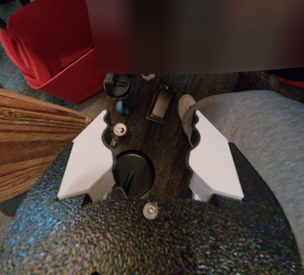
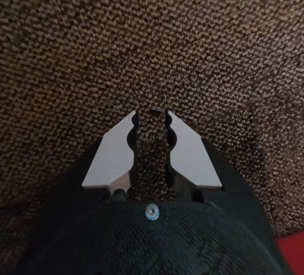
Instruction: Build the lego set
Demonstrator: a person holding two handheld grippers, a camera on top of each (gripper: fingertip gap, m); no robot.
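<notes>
- While I search for the lego pieces, the carpet [image 2: 148, 45] fills all that my right gripper [image 2: 151, 111] sees; my left gripper [image 1: 151, 114] looks down at the same floor.
- To the right of my left fingers lies a leg in grey cloth [image 1: 255, 127]; far ahead on the left stands a red box [image 1: 54, 45], and beside my left finger there is a wooden surface [image 1: 29, 143].
- Between my left fingers, which stand wide apart and hold nothing, I see a black round lid [image 1: 133, 173]; ahead are a dark bottle [image 1: 121, 92], a black tray [image 1: 160, 102] and a small can [image 1: 120, 129].
- My right fingers stand at a narrow gap, not closed on anything.
- Just at their tips lies a small dark piece [image 2: 156, 111]; I cannot tell if it is a brick.
- I judge the step is fetching a part from the floor; next I should lower the right tips around it and close gently.
</notes>
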